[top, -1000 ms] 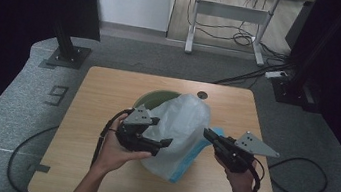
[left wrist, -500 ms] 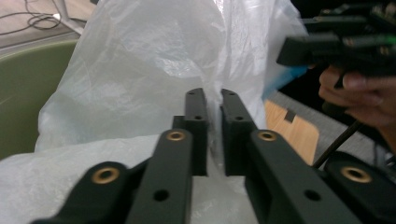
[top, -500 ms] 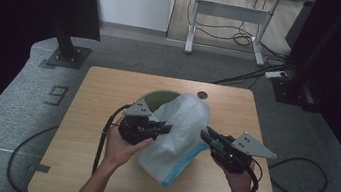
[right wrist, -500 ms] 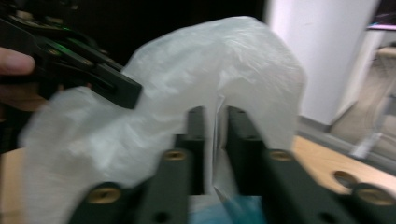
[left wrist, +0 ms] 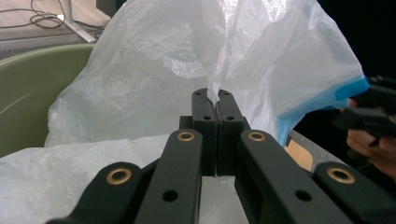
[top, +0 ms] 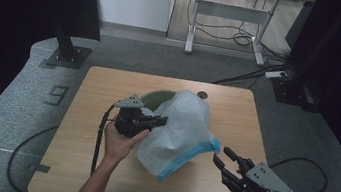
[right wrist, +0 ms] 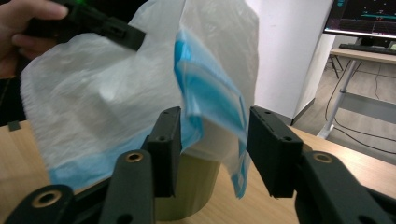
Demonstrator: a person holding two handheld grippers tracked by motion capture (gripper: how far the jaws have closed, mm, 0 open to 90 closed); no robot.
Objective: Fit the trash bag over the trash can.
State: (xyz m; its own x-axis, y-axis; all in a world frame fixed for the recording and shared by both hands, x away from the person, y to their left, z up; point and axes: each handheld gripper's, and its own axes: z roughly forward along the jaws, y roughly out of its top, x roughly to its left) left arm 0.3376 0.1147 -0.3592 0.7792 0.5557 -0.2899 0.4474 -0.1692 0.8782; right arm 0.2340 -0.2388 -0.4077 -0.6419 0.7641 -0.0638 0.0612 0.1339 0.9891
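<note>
**Wooden surface, bin half dressed in its liner**

Pale wooden surface (top: pixel 98 166) on grey carpet, dark curtains to either side, a desk frame and cables beyond. Near the middle, a green bin (top: pixel 154 99), mostly draped by a white plastic bag (top: pixel 179 127) with a blue hem (right wrist: pixel 210 93).

Left gripper (left wrist: pixel 217 100) clamped tight on a fold of the bag, jaws together, film pinched between them and held up over the bin's near-left rim. Right gripper (right wrist: pixel 215 135) spread wide, nothing held, jaws either side of the hanging blue hem (top: pixel 190 157) but not touching it as far as can be told.

Judged so far: bag lifted and opened over the bin, one edge secured. Left to do: catching the blue hem on the right, stretching the mouth, pulling it down round the rim. Roughly halfway at best.
</note>
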